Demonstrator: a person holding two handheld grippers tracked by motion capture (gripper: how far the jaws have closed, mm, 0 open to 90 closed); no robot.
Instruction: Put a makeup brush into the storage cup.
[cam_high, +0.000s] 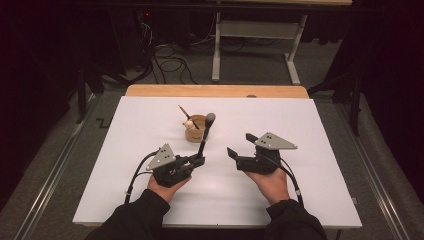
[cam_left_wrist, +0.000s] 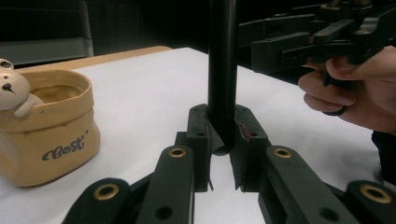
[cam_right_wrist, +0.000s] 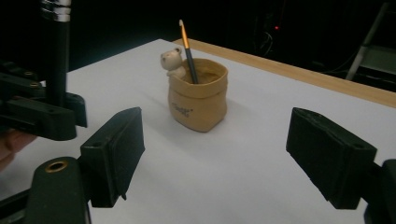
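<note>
Right now my left hand-held gripper (cam_left_wrist: 223, 148) is clamped tight on the lower end of a black, round-barrelled brush with a grey tip (cam_high: 205, 134), holding it nearly upright above the white worktop (cam_high: 300, 190). Just beyond it stands a tan ceramic pot shaped like a sack with a little bear on its rim (cam_right_wrist: 198, 94); a thin pencil-like brush (cam_right_wrist: 188, 46) leans inside. My right hand-held gripper (cam_right_wrist: 233, 158) has its jaws wide apart, holding nothing, facing the pot.
</note>
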